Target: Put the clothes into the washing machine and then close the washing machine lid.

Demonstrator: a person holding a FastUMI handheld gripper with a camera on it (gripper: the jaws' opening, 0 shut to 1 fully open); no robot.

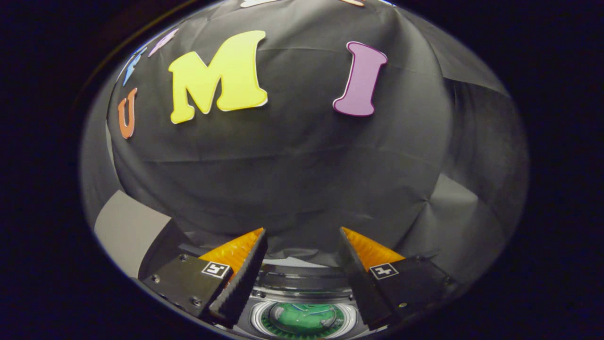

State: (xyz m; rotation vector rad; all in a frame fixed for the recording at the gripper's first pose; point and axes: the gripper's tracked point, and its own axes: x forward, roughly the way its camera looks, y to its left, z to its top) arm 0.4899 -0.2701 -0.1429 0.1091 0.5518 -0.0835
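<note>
I hold the gripper [302, 241] high with fingers [240, 278] spread wide and empty, just above the open washer [302, 283], whose drum already holds green clothes [304, 317], so I judge the lid comes next.

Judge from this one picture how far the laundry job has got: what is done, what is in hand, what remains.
Done: something green, probably the clothes, already lies inside the washing machine's round drum, seen below and between the fingers. In hand: nothing; the gripper is open and empty, fingers apart above the opening. Left: closing the lid, since the drum is open to view. The lid itself cannot be made out for certain.
</note>
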